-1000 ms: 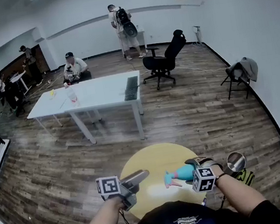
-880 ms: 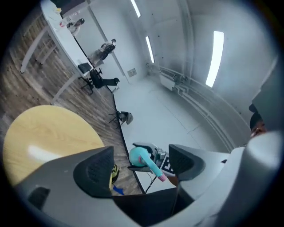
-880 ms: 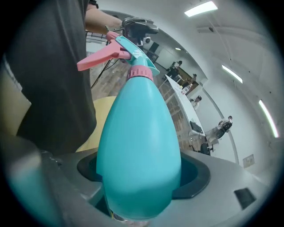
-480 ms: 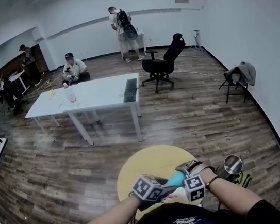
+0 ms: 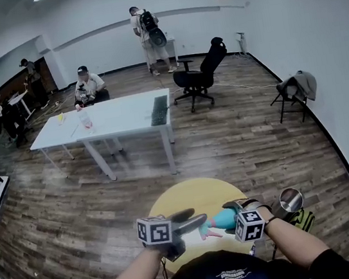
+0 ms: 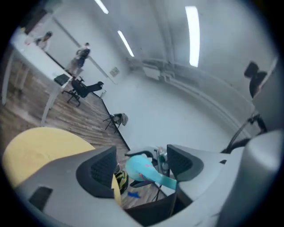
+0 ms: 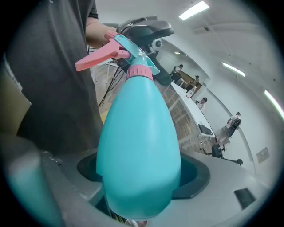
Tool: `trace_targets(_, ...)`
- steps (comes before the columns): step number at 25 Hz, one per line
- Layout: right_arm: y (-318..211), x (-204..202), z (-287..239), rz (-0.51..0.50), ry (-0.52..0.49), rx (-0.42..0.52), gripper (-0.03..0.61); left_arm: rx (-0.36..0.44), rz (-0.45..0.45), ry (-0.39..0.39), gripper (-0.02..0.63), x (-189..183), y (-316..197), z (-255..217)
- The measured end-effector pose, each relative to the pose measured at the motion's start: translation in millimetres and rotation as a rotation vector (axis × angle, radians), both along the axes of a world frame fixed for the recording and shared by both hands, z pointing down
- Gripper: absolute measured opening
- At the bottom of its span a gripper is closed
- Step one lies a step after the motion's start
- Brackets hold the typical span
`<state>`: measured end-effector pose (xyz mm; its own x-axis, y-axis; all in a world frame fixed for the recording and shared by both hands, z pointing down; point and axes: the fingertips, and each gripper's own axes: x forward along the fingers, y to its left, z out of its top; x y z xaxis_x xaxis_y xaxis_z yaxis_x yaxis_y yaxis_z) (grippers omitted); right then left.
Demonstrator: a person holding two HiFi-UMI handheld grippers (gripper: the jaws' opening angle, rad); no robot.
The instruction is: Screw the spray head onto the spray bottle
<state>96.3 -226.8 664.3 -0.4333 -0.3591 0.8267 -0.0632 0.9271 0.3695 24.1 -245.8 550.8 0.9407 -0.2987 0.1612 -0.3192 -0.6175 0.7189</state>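
Right gripper view, bottle (image 7: 138,146) btwn fingers (image 7: 197,176)

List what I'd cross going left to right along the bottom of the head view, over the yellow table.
From the left: left gripper → spray head → spray bottle → right gripper → shiny round disc.

Black short-sleeved tee (image 5: 201,276), small print (image 5: 229,277) on chest, unreadable. Left hand-held gripper (image 5: 199,218) and right hand-held gripper (image 5: 233,214): grey shells, each with a white cube (image 5: 154,230) of black square markers. Pads (image 6: 101,170) black, ribbed. Possibly a dark strap (image 5: 270,219) on right wrist.
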Motion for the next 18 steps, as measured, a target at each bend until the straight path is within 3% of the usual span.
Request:
trace_targets(2,-4.1,15.1,4.6,0.038,0.008,-0.004,0.431,-0.109,-0.086,0.097,0.387,-32.1,-11.4,1.7)
trace_targets(4,-5.5,24.5,8.1,0.045,0.037,0.006,0.431,-0.186,-0.105,0.122,0.387,-46.4,-10.3,12.9)
trace_targets(8,-4.5,2.8,2.8,-0.035,0.094,0.076,0.431,-0.233,0.035,0.061,0.387,-5.7,12.2,32.9)
trace_targets(10,-1.1,-17.3,-1.7,-0.105,0.124,0.11,0.431,-0.156,0.144,-0.065,0.361,26.7,27.7,41.5)
trace_targets(12,2.5,-20.2,-0.2,-0.161,0.181,0.128,0.433,0.033,0.246,-0.286,0.252,44.3,41.2,53.5)
trace_targets(15,13.9,-12.7,13.6,-0.19,0.213,0.08,0.431,0.251,0.399,-0.552,0.25,52.1,57.8,68.8)
trace_targets(18,16.5,-10.5,25.3,-0.196,0.248,0.06,0.431,0.396,0.498,-0.708,0.247,54.1,62.8,80.1)
